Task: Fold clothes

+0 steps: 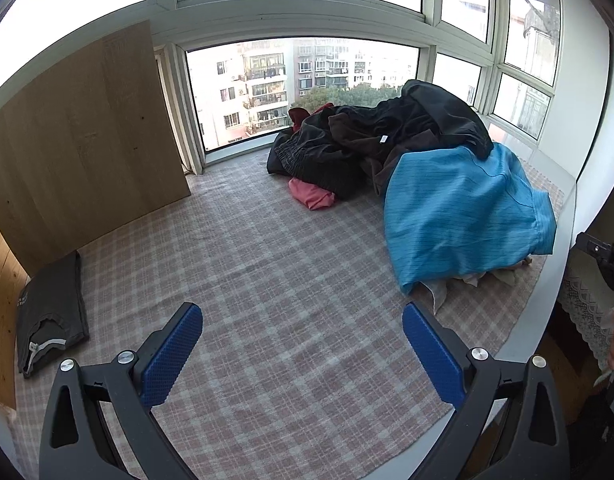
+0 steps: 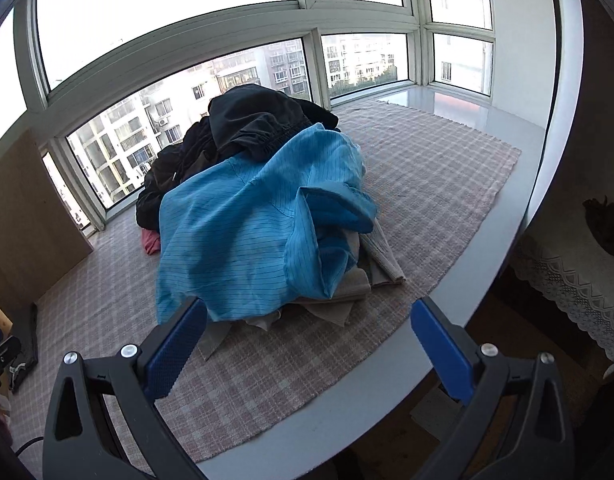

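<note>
Clothes lie heaped on the checked cloth that covers the window ledge, and neither of my tongs touches them. My left gripper has its jaws spread wide with nothing between the blue pads, hovering over bare checked cloth. My right gripper is just as wide apart and holds nothing, its left pad just in front of the heap's near edge. The heap is loose and crumpled: a blue striped garment drapes over the near side, dark garments pile behind it toward the window, a pink piece peeks out at the base, and beige fabric sticks out underneath. One dark grey garment already lies folded flat at the far left, beside a wooden board. Both tools point forward and slightly down at the ledge.
</note>
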### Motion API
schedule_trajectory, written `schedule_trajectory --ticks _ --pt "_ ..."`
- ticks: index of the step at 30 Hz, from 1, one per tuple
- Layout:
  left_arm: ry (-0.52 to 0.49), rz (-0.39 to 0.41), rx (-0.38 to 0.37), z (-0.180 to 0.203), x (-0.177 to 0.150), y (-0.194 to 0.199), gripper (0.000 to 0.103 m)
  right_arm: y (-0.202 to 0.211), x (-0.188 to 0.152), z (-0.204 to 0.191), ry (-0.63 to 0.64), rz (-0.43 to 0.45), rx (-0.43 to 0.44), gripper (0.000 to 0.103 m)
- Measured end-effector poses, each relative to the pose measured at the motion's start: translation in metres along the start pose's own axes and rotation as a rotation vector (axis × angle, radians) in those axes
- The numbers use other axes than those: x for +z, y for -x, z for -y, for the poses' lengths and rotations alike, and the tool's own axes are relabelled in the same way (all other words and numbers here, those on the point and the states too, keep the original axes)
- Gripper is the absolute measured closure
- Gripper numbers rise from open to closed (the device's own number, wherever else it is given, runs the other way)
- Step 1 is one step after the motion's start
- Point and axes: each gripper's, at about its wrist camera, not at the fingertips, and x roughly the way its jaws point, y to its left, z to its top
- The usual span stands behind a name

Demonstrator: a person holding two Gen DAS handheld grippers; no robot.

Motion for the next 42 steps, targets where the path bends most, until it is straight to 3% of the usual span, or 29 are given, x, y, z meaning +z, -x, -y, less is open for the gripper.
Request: schedule_trajectory --ticks 4,9,14,18,23,28,32,35,37,39,42 --pt "-0.032 -0.021 -0.012 0.040 0.009 -0.024 0.003 -0.026 0.021 0.040 -0.056 -0.012 0.033 0.000" --pt "-0.148 -0.028 -0.072 0.120 0.018 -0.054 0.003 -0.055 0.046 0.071 -0.068 -0.025 0.075 0.000" --pt "-0.324 0.026 -0.127 0.208 0.017 -0.079 0.003 -0.095 0.066 0.074 -0.058 -0.114 0.176 0.000" --pt "-0.460 0.075 -0.111 0.256 0.010 -0.097 0.003 -0.127 0.074 0.062 -0.059 -0.219 0.293 0.000" --pt "-0.536 0.125 -0.031 0.274 0.012 -0.123 0.003 -0.140 0.089 0.049 -0.010 -0.264 0.342 0.000" --pt "-0.518 0.164 -0.023 0.258 0.012 -0.125 0.004 -0.112 0.108 0.087 0.057 -0.166 0.238 0.000" --pt "-0.536 0.134 0.018 0.262 0.016 -0.147 0.029 -0.124 0.123 0.131 -0.028 -0.172 0.176 0.000" --pt "-0.532 0.105 0.031 0.268 0.022 -0.163 0.037 -0.147 0.134 0.131 -0.049 -0.198 0.184 0.000" --pt "-0.513 0.099 0.032 0.266 0.028 -0.166 0.058 -0.162 0.141 0.121 -0.033 -0.204 0.199 0.000" --pt "-0.477 0.088 0.030 0.259 0.037 -0.167 0.091 -0.177 0.148 0.102 0.021 -0.206 0.213 0.000" --pt "-0.370 0.046 -0.045 0.235 0.052 -0.165 0.098 -0.205 0.155 0.073 0.081 -0.236 0.213 0.000"
